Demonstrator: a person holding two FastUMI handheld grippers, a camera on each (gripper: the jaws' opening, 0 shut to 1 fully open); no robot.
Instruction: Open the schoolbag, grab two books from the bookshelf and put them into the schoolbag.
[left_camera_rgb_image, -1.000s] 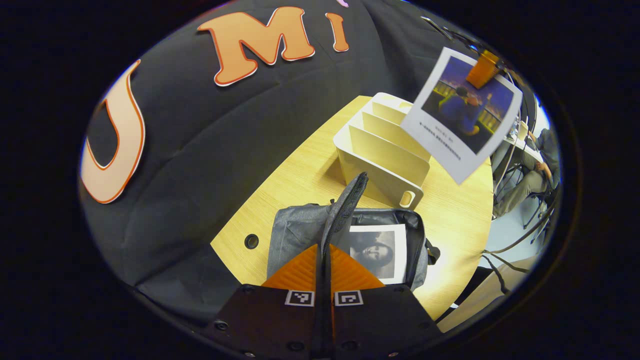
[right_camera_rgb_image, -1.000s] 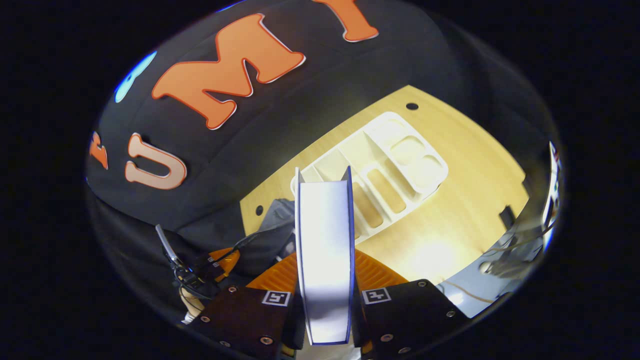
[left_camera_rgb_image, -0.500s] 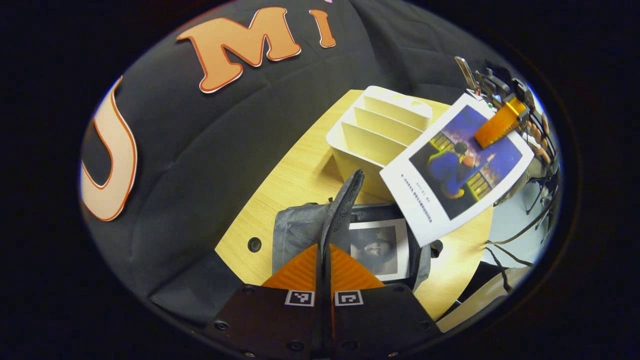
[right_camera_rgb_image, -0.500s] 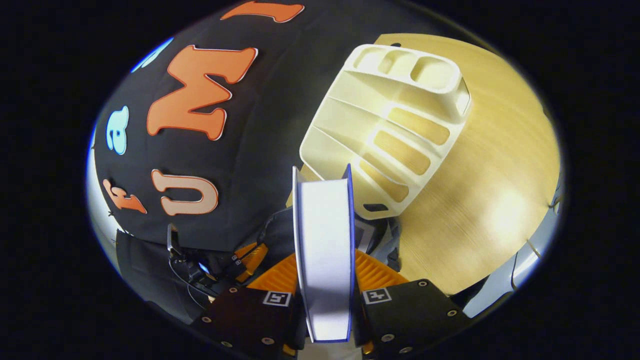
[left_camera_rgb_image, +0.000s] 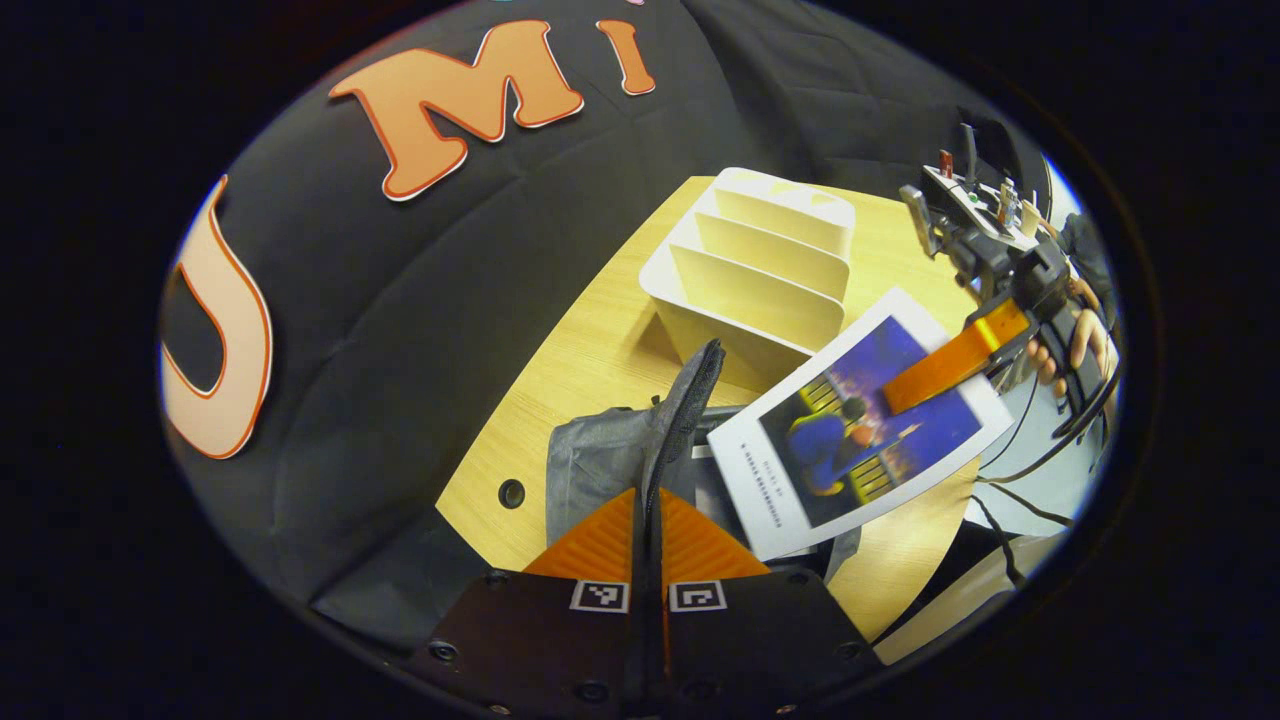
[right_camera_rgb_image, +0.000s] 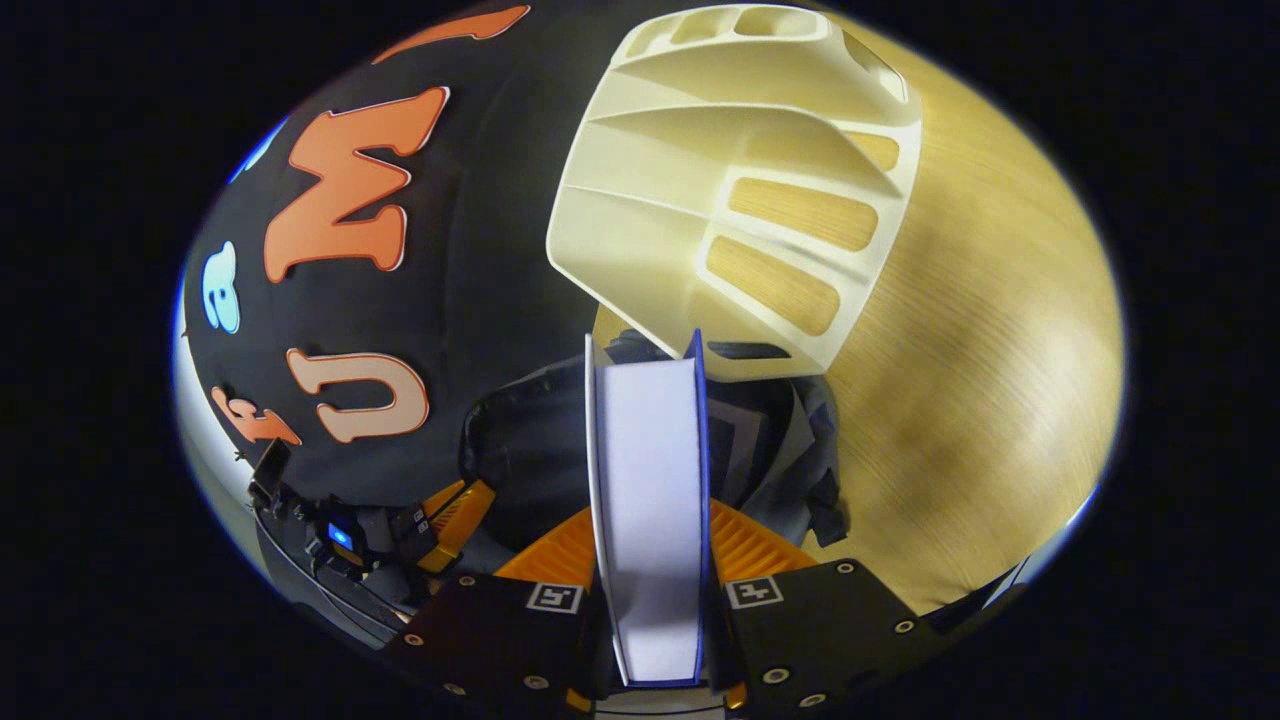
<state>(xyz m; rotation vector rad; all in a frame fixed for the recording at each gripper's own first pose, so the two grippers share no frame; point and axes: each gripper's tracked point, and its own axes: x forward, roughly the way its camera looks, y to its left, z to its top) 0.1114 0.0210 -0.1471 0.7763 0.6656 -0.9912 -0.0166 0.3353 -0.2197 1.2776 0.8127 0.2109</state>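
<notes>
The grey schoolbag (left_camera_rgb_image: 600, 465) lies on the wooden table (left_camera_rgb_image: 590, 340), and my left gripper (left_camera_rgb_image: 648, 497) is shut on its raised flap (left_camera_rgb_image: 690, 400), holding the bag open. My right gripper (right_camera_rgb_image: 650, 510) is shut on a white book (right_camera_rgb_image: 650, 480) seen edge-on, with the dark bag opening (right_camera_rgb_image: 530, 450) just beyond it. In the left gripper view this book (left_camera_rgb_image: 860, 420), with its blue picture cover, hangs tilted over the opening, the right gripper (left_camera_rgb_image: 900, 390) clamped on its far edge. It hides what lies inside the bag. The white bookshelf (left_camera_rgb_image: 760, 270) stands behind the bag with its slots bare.
The bookshelf (right_camera_rgb_image: 740, 200) looms close ahead in the right gripper view. The left gripper (right_camera_rgb_image: 440, 520) shows at lower left there. A hand (left_camera_rgb_image: 1080, 345) holds the right gripper near the table's right edge, with cables beside it. A round hole (left_camera_rgb_image: 511, 492) sits in the tabletop.
My right gripper has brought the blue-cover book down and leftward from above the bookshelf to over the bag opening, covering the book inside. The left gripper keeps the flap raised.
</notes>
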